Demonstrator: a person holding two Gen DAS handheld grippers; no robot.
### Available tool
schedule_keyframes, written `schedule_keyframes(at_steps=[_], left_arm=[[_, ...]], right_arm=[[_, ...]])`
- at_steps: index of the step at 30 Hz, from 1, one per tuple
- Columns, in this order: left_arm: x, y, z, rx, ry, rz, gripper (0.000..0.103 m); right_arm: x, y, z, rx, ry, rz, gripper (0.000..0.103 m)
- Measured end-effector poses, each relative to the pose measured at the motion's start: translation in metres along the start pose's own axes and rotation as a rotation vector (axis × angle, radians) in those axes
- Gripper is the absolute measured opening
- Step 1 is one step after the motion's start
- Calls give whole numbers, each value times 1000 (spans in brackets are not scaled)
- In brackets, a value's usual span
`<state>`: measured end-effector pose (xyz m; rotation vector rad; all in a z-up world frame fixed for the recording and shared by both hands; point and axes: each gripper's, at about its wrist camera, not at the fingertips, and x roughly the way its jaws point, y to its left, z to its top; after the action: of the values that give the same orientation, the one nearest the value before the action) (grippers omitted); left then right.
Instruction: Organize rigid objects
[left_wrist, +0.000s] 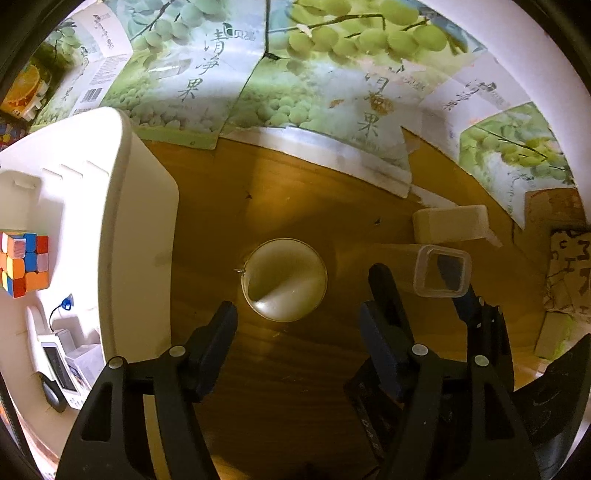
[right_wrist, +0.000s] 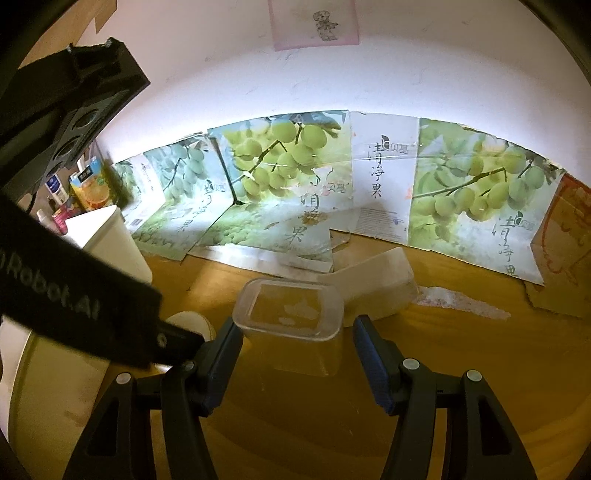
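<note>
In the left wrist view I look straight down on a round white cup (left_wrist: 284, 278) standing on the wooden table (left_wrist: 295, 387). My left gripper (left_wrist: 297, 312) is open, its fingertips on either side of the cup's near edge without touching it. To the right, a clear square container (left_wrist: 441, 271) stands upright between the fingers of my right gripper (left_wrist: 419, 280). In the right wrist view the right gripper (right_wrist: 295, 330) is open around this container (right_wrist: 291, 308), with a gap at the right pad. The cup (right_wrist: 192, 321) is mostly hidden behind the left gripper's black body (right_wrist: 74, 280).
A white bin (left_wrist: 122, 221) at the left holds a Rubik's cube (left_wrist: 26, 264) and small devices (left_wrist: 62, 365). A white block (left_wrist: 450, 223) lies behind the container. Grape-printed cardboard (left_wrist: 295, 92) lines the back wall. Patterned boxes (left_wrist: 569, 273) sit at the right.
</note>
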<state>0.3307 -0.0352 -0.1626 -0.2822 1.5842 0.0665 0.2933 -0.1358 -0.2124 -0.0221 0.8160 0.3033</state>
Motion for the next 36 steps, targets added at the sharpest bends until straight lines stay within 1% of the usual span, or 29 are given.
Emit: schedule_keyframes(at_steps=[1,2,3,10,13,20,22,25,30,34,35,36], left_arm=[[2,-1,0,0,8,2,72],[3,-2,1,-3,14,8,72],[4,-2,1,-8,17,12,72],[18,-4,5,-53,56,3,72],[22,-1,5,-57,62,8,72],[34,-2,12,-63,79,37,72],[40,-2,16,-62,89,62,72],[48,-1,18,-65,97,72,72],[58,-1,22,-69,108,86,71],[63,1,23,-55,86,108,70],[63,1,24,-53,80,112,69],[63,1,23,-52,75,120,65]], right_arm=[[1,1,0,0,2,-3,61],[2,1,-1,0,2,-6,55],[3,1,-1,-2,4,-11,53],[1,0,-2,-10,2,-25,53],[-2,-5,-3,-10,7,-35,53],[-13,-23,-10,-13,15,-79,52],[-17,-29,-11,-7,20,-99,52],[-23,-39,-13,18,31,-123,52],[-29,-47,-12,41,46,-125,52],[-31,-47,-9,63,66,-111,52],[-32,-45,-8,63,67,-106,52],[-32,-44,-7,61,67,-103,52]])
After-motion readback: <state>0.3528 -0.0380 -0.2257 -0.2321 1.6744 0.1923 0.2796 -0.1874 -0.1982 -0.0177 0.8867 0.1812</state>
